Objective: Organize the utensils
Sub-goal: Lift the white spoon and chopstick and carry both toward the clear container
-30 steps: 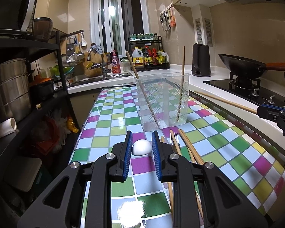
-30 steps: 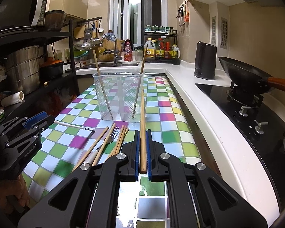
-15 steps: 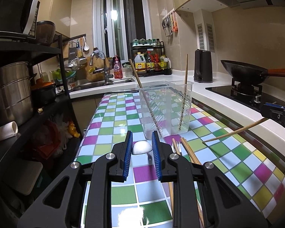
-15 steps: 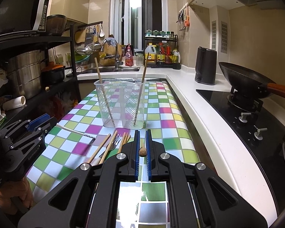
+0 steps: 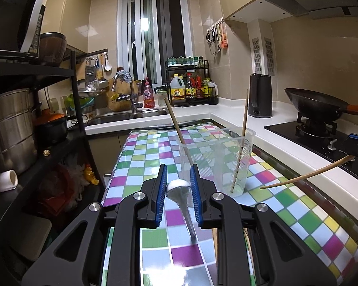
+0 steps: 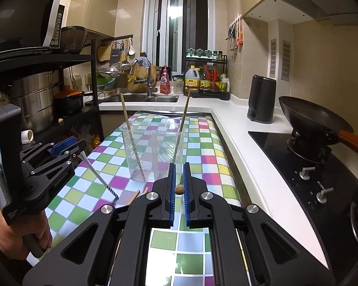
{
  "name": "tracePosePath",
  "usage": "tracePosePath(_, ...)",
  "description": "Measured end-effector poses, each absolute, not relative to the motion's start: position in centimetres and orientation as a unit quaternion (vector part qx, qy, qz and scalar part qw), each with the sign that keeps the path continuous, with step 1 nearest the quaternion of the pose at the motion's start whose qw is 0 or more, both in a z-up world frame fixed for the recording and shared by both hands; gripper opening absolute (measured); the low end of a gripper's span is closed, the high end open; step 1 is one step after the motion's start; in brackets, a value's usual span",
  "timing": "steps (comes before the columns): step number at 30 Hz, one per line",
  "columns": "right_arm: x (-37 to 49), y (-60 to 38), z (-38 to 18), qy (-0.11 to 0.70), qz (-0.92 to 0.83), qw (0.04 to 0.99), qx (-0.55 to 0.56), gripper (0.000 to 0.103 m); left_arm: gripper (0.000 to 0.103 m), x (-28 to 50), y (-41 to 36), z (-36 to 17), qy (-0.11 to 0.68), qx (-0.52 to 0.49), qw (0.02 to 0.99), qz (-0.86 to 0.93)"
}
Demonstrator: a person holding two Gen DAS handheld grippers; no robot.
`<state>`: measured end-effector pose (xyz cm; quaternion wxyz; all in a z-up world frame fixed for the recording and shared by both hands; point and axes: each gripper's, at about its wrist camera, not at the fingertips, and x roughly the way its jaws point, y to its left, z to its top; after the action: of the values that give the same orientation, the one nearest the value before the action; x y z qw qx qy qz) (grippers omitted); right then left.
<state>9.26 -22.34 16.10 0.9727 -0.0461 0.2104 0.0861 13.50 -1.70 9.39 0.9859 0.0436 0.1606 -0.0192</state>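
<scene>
A clear plastic cup stands on the checkered tabletop with two wooden chopsticks leaning in it; it also shows in the right wrist view. My left gripper is shut on a white spoon and holds it lifted, handle hanging down; the spoon also shows in the right wrist view. My right gripper is shut on a wooden chopstick, seen end-on; its length shows in the left wrist view, pointing toward the cup.
More chopsticks lie on the checkered cloth below the grippers. A wok sits on the stove at right, a kettle on the counter, a black shelf rack with pots at left, and a sink behind.
My left gripper has lifted the white spoon off the table toward the cup. My right gripper has raised its chopstick and swung its tip toward the cup.
</scene>
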Motion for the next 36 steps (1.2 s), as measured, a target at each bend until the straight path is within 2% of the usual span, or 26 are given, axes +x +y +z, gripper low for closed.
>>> tracePosePath(14, 12.9, -22.6, 18.1, 0.279, 0.108, 0.953, -0.053, 0.006, 0.019, 16.1, -2.1, 11.6, 0.185, 0.034, 0.981, -0.048)
tracePosePath(23, 14.2, -22.1, 19.7, 0.281, 0.115, 0.951, -0.054, 0.006, 0.018, 17.3, -2.0, 12.6, 0.210, 0.027, 0.975, -0.066)
tracePosePath(33, 15.5, -20.7, 24.3, 0.269, 0.140, 0.950, -0.069, 0.006, 0.017, 18.4, -2.1, 16.3, 0.220, 0.026, 0.971, -0.089)
tracePosePath(36, 16.1, -20.5, 26.0, 0.266, 0.155, 0.949, -0.064, 0.006, 0.009, 19.1, -2.0, 18.1, 0.221, 0.023, 0.970, -0.101)
